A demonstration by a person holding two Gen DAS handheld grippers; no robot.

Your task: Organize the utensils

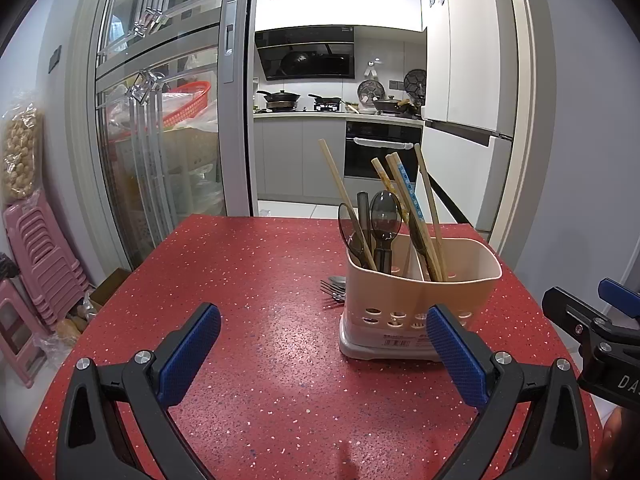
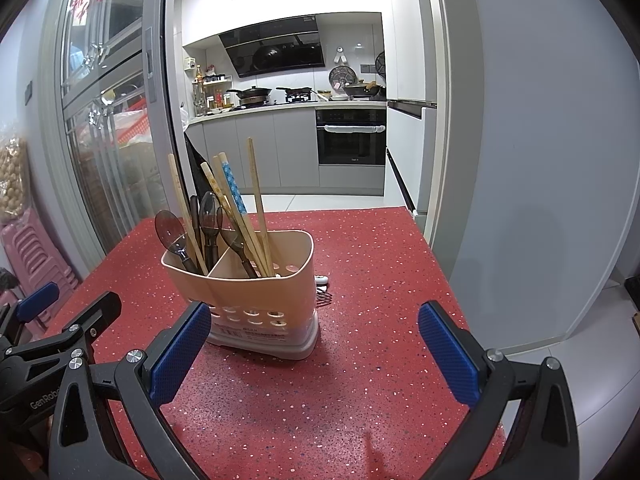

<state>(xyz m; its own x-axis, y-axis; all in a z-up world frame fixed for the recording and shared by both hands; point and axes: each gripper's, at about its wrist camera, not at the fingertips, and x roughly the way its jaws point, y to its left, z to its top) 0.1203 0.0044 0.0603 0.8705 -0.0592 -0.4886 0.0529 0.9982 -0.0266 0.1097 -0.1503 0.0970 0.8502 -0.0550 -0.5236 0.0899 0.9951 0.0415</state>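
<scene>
1. A red speckled table (image 1: 256, 320) fills the foreground; a kitchen shows through a doorway beyond.
2. A beige caddy (image 1: 420, 300) stands upright on the table, split into two compartments. It holds wooden chopsticks (image 1: 424, 216) and dark plastic spoons (image 1: 385, 216), mixed in both sides.
3. A metal fork (image 1: 333, 290) lies flat on the table behind the caddy, touching or just beside its base; a second metal piece lies with it. In the right view only a small part of them peeks out past the caddy.
4. The left gripper (image 1: 323, 350) hovers low over the table, jaws spread wide, holding nothing.
5. The right gripper (image 2: 314, 354) is likewise wide and empty, its left pad in front of the caddy's base.
6. Likely step: fetch the loose cutlery behind the caddy. The left gripper has the clearer path.
7. To do it well: go round the caddy's left side, stay under the leaning chopsticks, and pinch the fork by its handle. Flat metal may slip; the right gripper could steady the caddy.
</scene>
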